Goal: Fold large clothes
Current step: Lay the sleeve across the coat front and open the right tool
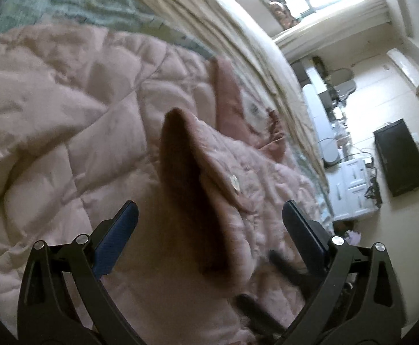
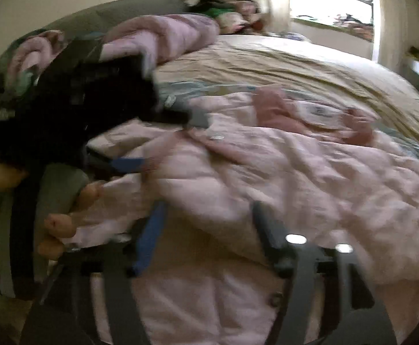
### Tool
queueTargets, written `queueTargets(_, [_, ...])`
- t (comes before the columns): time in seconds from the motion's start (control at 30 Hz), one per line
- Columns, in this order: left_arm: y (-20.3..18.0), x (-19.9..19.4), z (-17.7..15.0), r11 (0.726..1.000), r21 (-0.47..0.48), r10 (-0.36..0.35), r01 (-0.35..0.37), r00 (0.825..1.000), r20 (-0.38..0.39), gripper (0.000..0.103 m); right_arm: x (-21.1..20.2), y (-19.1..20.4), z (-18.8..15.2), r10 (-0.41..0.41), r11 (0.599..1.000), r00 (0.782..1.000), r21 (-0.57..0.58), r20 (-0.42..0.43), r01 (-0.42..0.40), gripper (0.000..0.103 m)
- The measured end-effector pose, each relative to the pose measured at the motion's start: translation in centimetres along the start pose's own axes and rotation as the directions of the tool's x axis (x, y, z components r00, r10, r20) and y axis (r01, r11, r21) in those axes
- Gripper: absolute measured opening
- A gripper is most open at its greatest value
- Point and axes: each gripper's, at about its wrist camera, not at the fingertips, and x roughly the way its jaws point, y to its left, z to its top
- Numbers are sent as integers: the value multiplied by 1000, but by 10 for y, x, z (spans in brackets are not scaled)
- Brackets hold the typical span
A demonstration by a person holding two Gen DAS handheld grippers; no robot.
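The pink quilted coat (image 1: 65,109) lies spread across the bed (image 1: 232,23), which gives it a broad, soft surface to be flattened and folded on. In the left wrist view, the left tongs (image 1: 209,212) stand wide open with nothing pressed between the blue pads. One front flap of the coat (image 1: 198,178), showing a button (image 1: 234,181) and a darker brown lining, rises in a peak directly ahead of and between the two pads, so the open jaws appear lined up to close on that raised edge. The darker pink collar (image 1: 232,92) lies farther ahead, beyond the flap, toward the beige bedsheet.

In the right wrist view, blurred by motion, the right tongs (image 2: 206,224) are also parted and hold nothing; the coat's pale quilting lies beneath and ahead of them, and no fabric is pinched between the pads. To the left of these tongs the left gripper's dark body and a person's hand (image 2: 63,221) sit at the coat's near edge. Past the coat, ahead and left, a rolled pink blanket (image 2: 169,31) rests near the head of the bed, well apart from the work.

My judgement is that the fold is early: the coat is open and rumpled, and the next grasp probably needs the flap's edge taken cleanly without dragging the layer underneath.
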Motion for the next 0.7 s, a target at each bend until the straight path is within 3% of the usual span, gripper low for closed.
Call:
queueTargets(0.13, [4, 8, -2, 1000, 22, 15, -15, 1000, 0, 94, -20, -26, -4, -5, 996, 1000, 89, 21, 3, 71])
queueTargets(0.3, [0, 8, -6, 999, 34, 36, -37, 999, 25, 94, -52, -67, -18, -91, 980, 995, 180, 44, 82, 71])
queueTargets(0.33, [-3, 9, -8, 998, 47, 32, -33, 999, 26, 86, -58, -77, -21, -114, 975, 992, 196, 46, 103, 71])
queueTargets(0.37, [-8, 10, -9, 997, 74, 26, -28, 999, 27, 63, -61, -84, -23, -131, 971, 990, 207, 45, 119, 71])
queueTargets(0.4, [-12, 12, -11, 995, 93, 37, -39, 999, 29, 55, -66, -95, -26, -153, 964, 987, 224, 41, 140, 71])
queueTargets(0.47, [-24, 12, -14, 982, 174, 66, -73, 997, 46, 23, -76, -108, -34, -185, 954, 982, 248, 36, 170, 71])
queueTargets(0.57, [-36, 5, -15, 966, 245, 69, -85, 995, 71, 14, -86, -134, -47, -240, 932, 971, 285, 16, 225, 70])
queueTargets(0.7, [-51, -17, -9, 937, 322, 94, -136, 985, 143, 11, -98, -156, -62, -290, 904, 957, 327, -7, 276, 71])
